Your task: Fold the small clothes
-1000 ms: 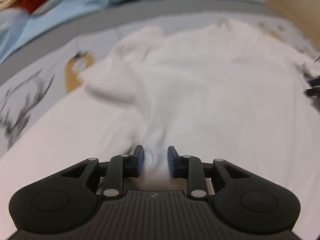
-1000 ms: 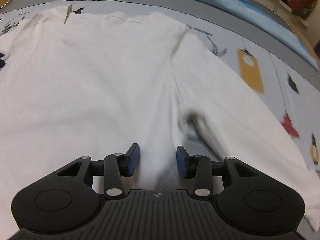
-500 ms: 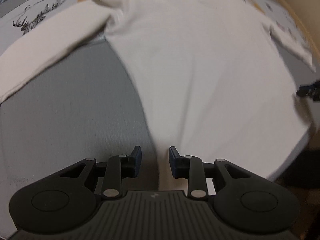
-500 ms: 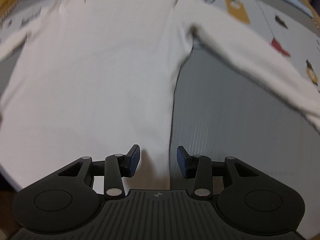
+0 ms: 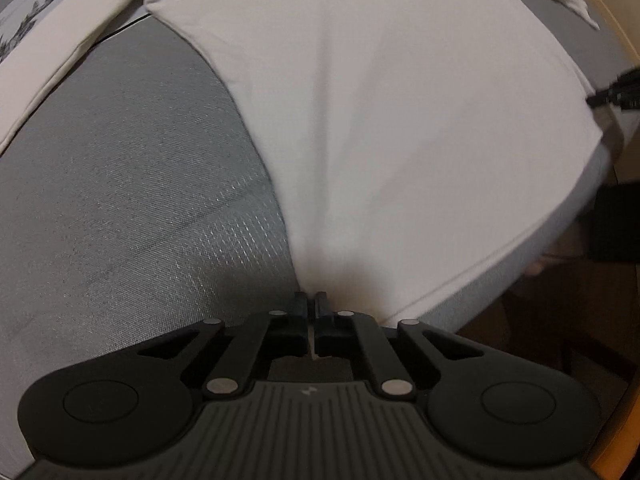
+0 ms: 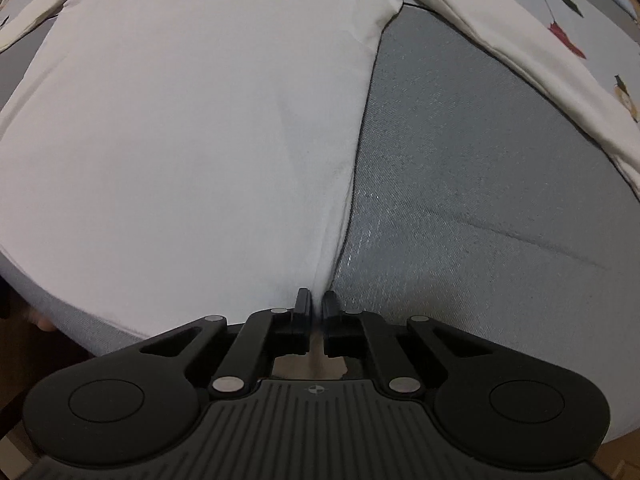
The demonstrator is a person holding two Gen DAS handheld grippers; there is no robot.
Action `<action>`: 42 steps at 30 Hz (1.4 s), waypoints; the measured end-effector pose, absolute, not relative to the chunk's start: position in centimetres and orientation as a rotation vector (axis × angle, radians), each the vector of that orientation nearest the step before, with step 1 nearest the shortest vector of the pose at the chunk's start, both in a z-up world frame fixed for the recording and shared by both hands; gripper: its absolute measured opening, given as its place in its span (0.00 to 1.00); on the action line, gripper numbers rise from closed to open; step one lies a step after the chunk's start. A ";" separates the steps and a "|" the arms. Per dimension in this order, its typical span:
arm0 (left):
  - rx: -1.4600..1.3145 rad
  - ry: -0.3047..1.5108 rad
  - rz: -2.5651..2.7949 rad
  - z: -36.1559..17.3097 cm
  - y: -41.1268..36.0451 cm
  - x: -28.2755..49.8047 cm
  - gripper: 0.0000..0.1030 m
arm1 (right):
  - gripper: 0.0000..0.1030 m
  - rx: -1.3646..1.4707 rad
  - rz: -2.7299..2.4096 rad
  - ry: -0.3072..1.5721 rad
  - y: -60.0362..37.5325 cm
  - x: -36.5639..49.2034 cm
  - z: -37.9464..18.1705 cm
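Note:
A white long-sleeved shirt (image 5: 380, 120) lies flat on a grey bed cover (image 5: 120, 180), its hem at the near edge. In the left wrist view my left gripper (image 5: 311, 300) points down at the hem's left corner, jaws closing tight on the cloth. The right wrist view shows the same shirt (image 6: 200, 120) and my right gripper (image 6: 316, 300) at the hem's right corner, jaws closing on a pinch of cloth that shows between them. One sleeve (image 5: 60, 60) stretches out to the left, the other sleeve (image 6: 520, 52) to the right.
A pale printed sheet (image 6: 560, 12) lies beyond the grey cover (image 6: 480, 180). The bed's near edge runs just below the hem, with dark floor (image 5: 560, 320) past it. A wooden frame (image 5: 624, 32) borders the far right in the left wrist view.
Both grippers have travelled down the shirt from its upper part to the hem corners. Their jaws stood apart before and now are closed on the cloth.

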State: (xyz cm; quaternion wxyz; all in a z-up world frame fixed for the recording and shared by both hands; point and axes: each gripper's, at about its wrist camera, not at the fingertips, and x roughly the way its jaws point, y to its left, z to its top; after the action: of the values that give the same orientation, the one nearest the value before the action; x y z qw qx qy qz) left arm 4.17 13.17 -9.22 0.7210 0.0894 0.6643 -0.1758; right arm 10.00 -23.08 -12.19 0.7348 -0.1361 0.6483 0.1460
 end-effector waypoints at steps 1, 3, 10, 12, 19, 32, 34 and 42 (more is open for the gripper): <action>0.187 1.474 -0.387 -9.1 13.5 4.0 0.01 | 0.04 -0.291 0.322 1.420 -23.1 9.7 -11.9; 0.183 1.481 -0.377 -8.9 14.3 3.6 0.01 | 0.03 -0.262 0.334 1.416 -23.5 9.2 -11.1; 0.135 1.412 -0.416 -6.7 15.3 3.0 0.03 | 0.05 -0.287 0.274 1.404 -24.3 8.9 -11.1; 0.107 1.359 -0.429 -5.6 15.4 3.1 0.03 | 0.05 -0.278 0.264 1.343 -24.3 9.0 -10.0; 0.315 1.471 -0.488 -9.1 12.0 2.1 0.03 | 0.06 -0.318 0.370 1.385 -22.7 9.1 -11.6; -0.002 1.038 -0.061 -1.2 22.0 6.9 0.44 | 0.30 -0.186 0.274 1.060 -21.0 13.3 -7.1; -0.031 0.959 0.007 0.0 23.7 7.1 0.44 | 0.30 -0.128 0.253 1.010 -20.4 14.6 -6.5; -0.069 0.850 0.262 -1.0 31.2 10.9 0.44 | 0.31 -0.019 0.207 0.856 -17.5 18.4 -3.7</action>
State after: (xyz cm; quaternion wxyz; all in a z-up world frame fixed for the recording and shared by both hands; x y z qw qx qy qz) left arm 10.85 31.18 -0.96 0.9022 -0.0332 0.4110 0.1268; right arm 18.44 -17.49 -3.66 0.9046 -0.0090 0.4142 0.1004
